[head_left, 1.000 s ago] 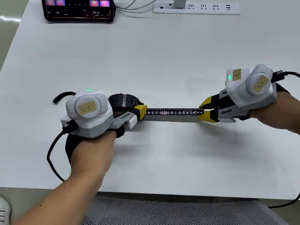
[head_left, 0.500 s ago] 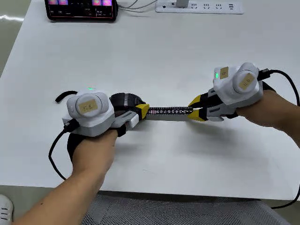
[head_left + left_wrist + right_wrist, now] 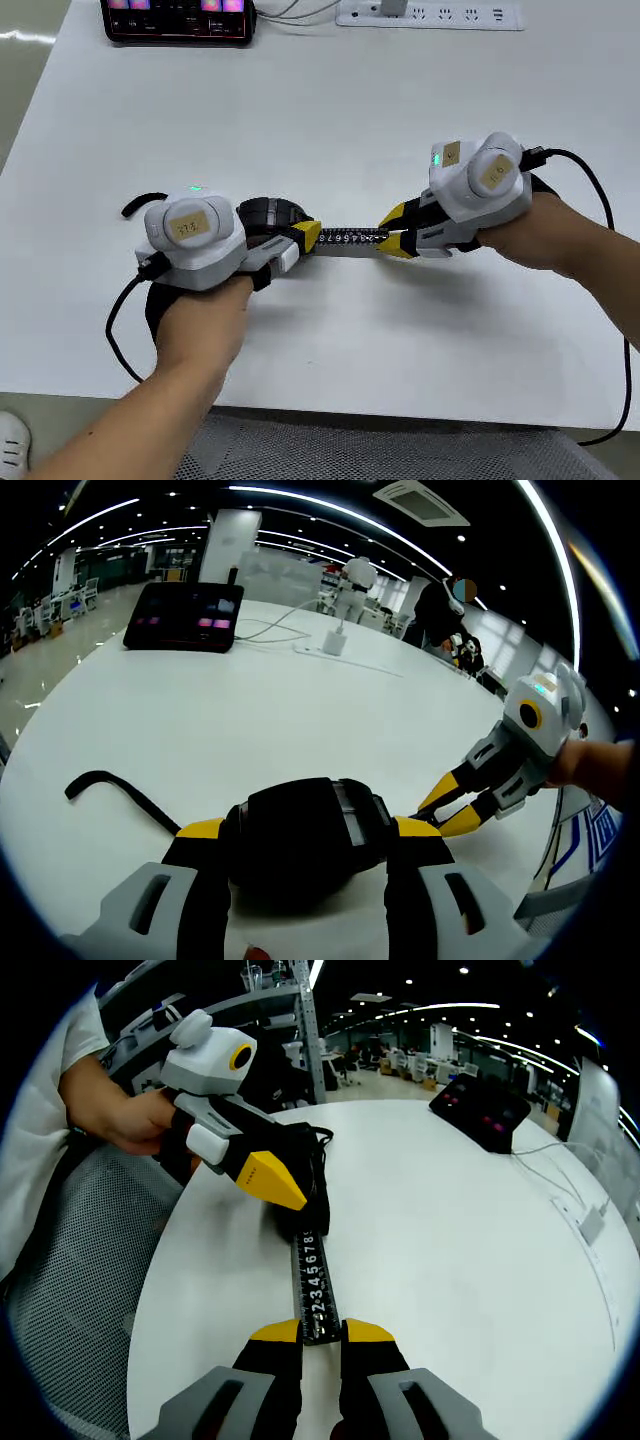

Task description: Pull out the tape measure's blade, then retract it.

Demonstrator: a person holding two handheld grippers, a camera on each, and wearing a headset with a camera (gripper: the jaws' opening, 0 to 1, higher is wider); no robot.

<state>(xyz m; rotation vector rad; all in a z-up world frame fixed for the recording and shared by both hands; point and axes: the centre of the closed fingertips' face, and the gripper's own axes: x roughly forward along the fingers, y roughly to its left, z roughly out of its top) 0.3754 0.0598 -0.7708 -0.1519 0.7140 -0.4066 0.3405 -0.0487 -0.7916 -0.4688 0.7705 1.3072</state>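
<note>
On the table (image 3: 330, 110), left gripper (image 3: 303, 238) clamps the tape measure (image 3: 266, 214) tight; right gripper (image 3: 394, 232) pinches the blade (image 3: 350, 238) tip, jaws almost closed, a short stretch showing.

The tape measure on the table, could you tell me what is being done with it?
A person works it with two grippers on a white table. The left gripper is shut on the tape measure's black case, and the right gripper pinches the tip of the blade. A short stretch of blade is out, shorter than a second ago, so it seems to be going back in.
</note>
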